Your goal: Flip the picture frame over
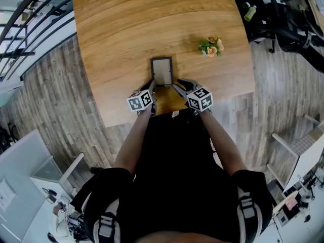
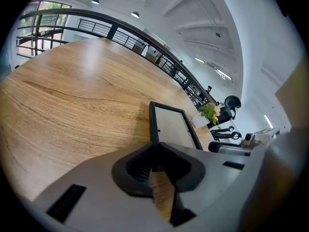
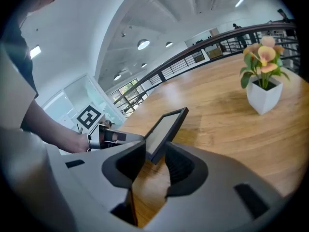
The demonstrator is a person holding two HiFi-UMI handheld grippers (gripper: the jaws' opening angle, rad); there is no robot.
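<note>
Picture frame (image 1: 161,71) is on the bench (image 1: 126,29), well left of the flower pot (image 1: 211,47). Left claw (image 2: 155,148) pinches its corner, but right claw (image 3: 154,150) gapes loose around its own corner. I'd clamp that side before turning.

There is one table (image 1: 126,24), and on it one picture frame (image 1: 162,71) and one potted plant (image 1: 211,46). There are two grippers, a left gripper (image 1: 152,87) and a right gripper (image 1: 175,87), and one person (image 1: 177,161).
</note>
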